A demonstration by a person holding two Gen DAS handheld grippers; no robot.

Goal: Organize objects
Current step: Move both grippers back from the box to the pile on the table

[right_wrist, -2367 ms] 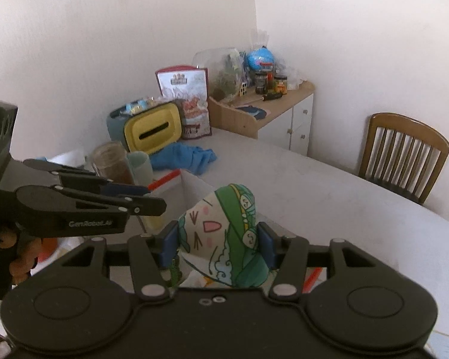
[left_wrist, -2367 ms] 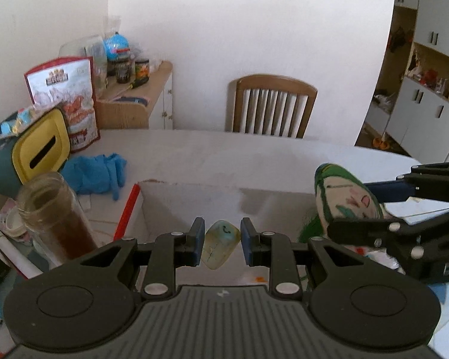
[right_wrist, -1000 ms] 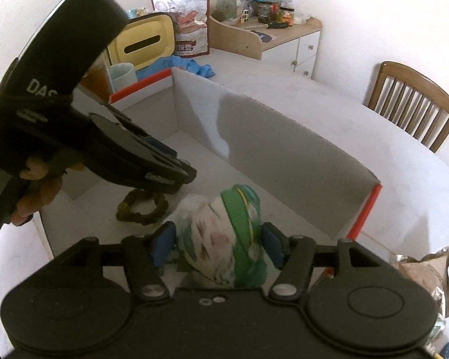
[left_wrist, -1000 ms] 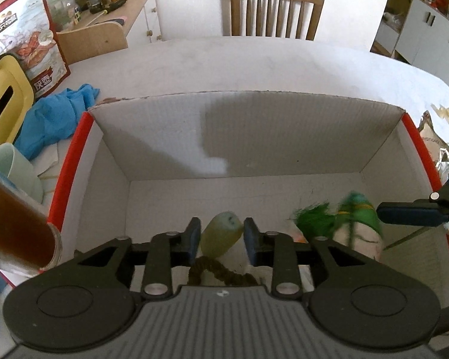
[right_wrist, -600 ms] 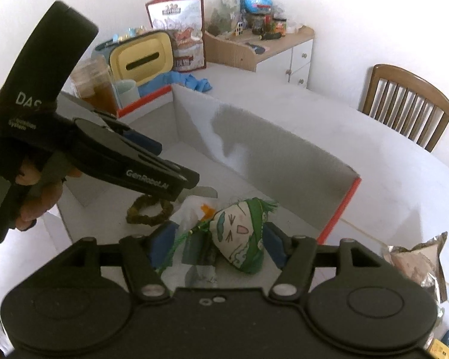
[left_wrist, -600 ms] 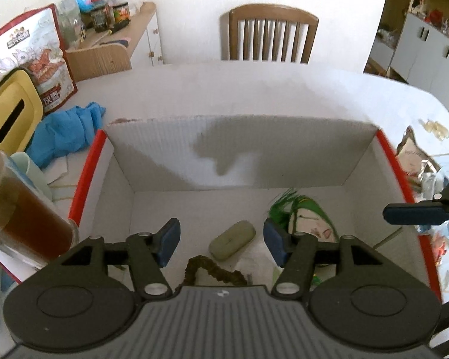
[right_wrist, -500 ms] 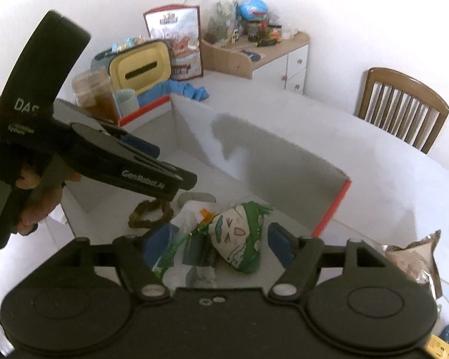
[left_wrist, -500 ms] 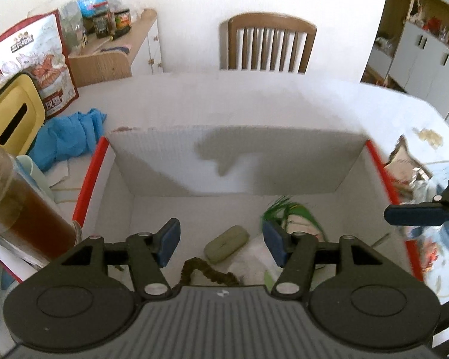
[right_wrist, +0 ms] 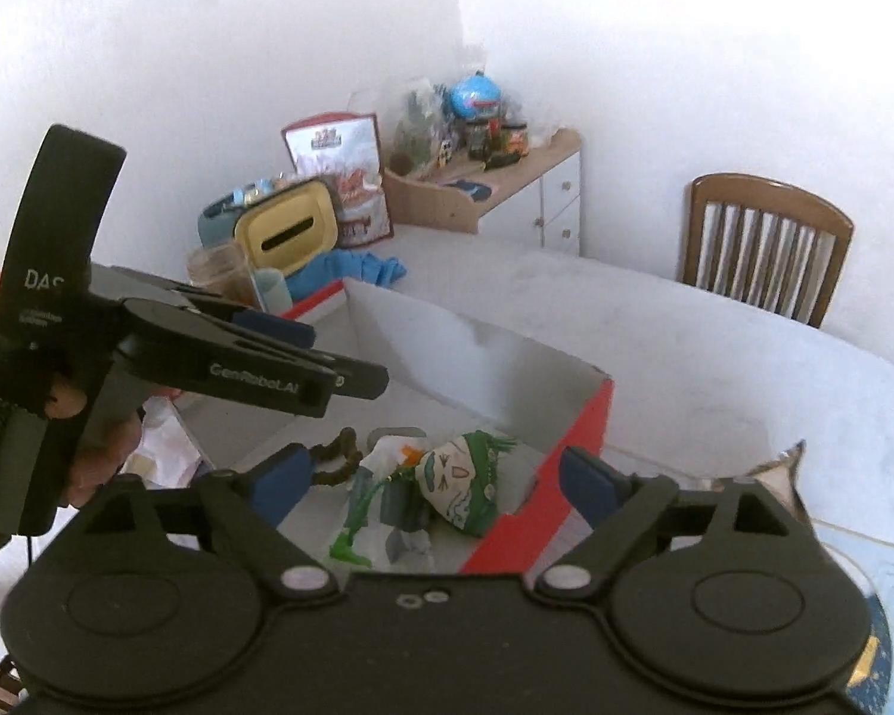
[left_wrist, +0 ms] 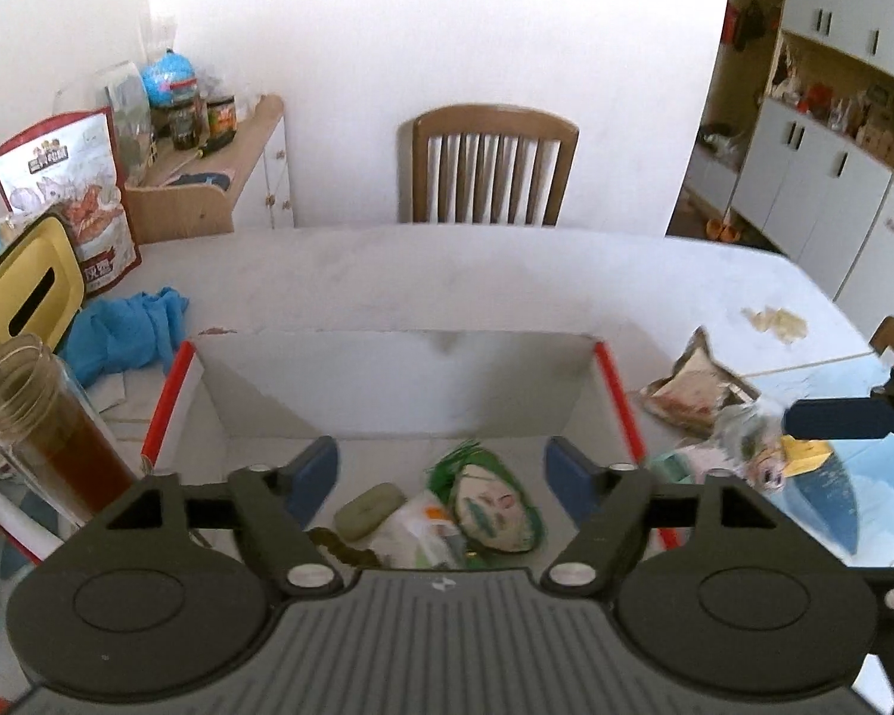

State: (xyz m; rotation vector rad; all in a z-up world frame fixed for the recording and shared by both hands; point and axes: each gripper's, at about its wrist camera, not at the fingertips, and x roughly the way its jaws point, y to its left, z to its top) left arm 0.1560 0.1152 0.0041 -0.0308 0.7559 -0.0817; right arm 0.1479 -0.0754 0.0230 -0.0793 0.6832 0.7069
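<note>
An open cardboard box (left_wrist: pixel 387 381) with red edges (right_wrist: pixel 572 447) stands on the white table. On its floor lie a green-and-white face pouch (left_wrist: pixel 491 503) (right_wrist: pixel 462 485), a small olive case (left_wrist: pixel 368 511) and a dark braided ring (right_wrist: pixel 337 462). My left gripper (left_wrist: pixel 441 476) hangs above the box, jaws opening wide, nothing between them. My right gripper (right_wrist: pixel 429 485) is also above the box, jaws opening, empty. In the right wrist view the left gripper (right_wrist: pixel 304 372) shows from the side, held by a hand (right_wrist: pixel 98 453).
A jar of brown liquid (left_wrist: pixel 36 435), a blue cloth (left_wrist: pixel 125 328), a yellow-lidded box (left_wrist: pixel 27 298) and a snack bag (left_wrist: pixel 68 202) stand left of the box. A crumpled wrapper (left_wrist: pixel 691 393) lies right of it. A wooden chair (left_wrist: pixel 494 173) is beyond the table.
Both grippers let go of their objects, the olive case and the face pouch, which now lie in the box. Both jaws spread wider and both grippers rose and pulled back.
</note>
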